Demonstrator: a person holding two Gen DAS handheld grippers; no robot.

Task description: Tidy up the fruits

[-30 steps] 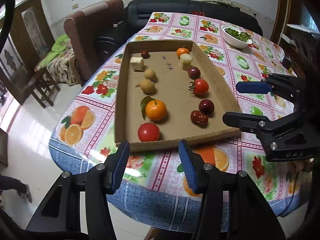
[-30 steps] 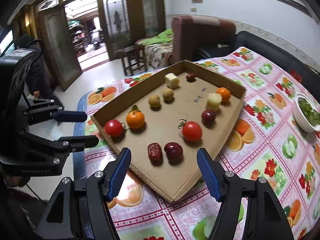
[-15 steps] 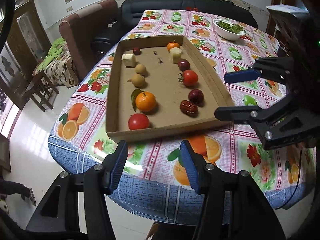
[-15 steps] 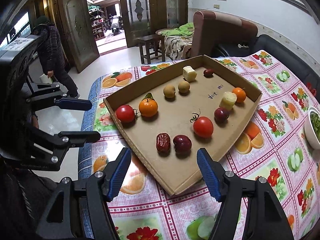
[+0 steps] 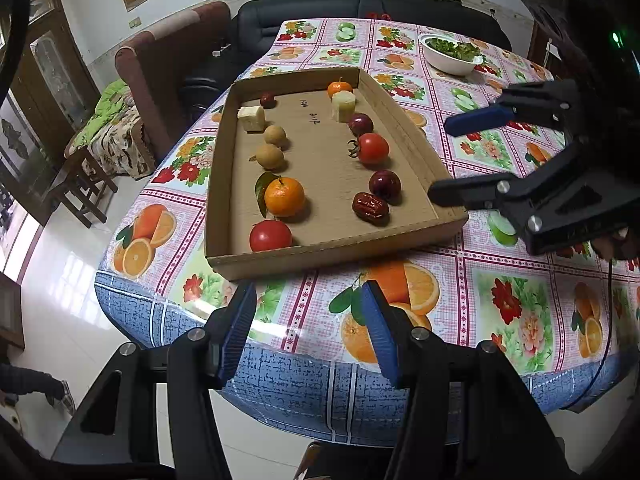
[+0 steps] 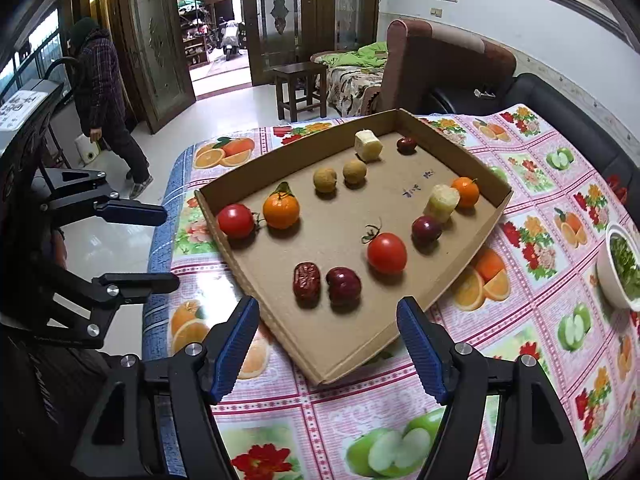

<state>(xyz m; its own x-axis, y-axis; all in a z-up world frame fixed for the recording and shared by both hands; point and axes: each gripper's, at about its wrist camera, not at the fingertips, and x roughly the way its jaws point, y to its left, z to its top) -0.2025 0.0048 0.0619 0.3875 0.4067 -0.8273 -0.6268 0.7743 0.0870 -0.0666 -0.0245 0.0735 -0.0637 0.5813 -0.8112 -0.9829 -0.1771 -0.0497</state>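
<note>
A shallow cardboard tray (image 5: 219, 184) (image 6: 460, 280) lies on the fruit-print tablecloth. Its left row holds a tomato (image 5: 270, 235), an orange (image 5: 284, 196), two longans (image 5: 271, 155), a pale chunk (image 5: 251, 117) and a small red fruit. The right row holds a date (image 5: 370, 208) (image 6: 307, 280), dark plums (image 5: 384, 184), a tomato (image 6: 387, 253), another chunk and a small orange (image 6: 465, 191). My left gripper (image 5: 308, 312) (image 6: 172, 248) hangs open and empty before the tray's near wall. My right gripper (image 6: 327, 314) (image 5: 438, 160) is at the tray's corner, jaws opening, gripping nothing.
A white bowl of greens (image 5: 452, 54) (image 6: 620, 272) stands on the far right of the table. The table's rounded edge drops off just below my left gripper. An armchair (image 6: 440, 60), a black sofa and a stool (image 6: 300, 88) lie beyond. A person (image 6: 104, 92) walks by the door.
Both wrists rolled a little, so the tray sits differently in each view. Both pairs of jaws stand slightly wider. A person has come into the right wrist view near the door.
</note>
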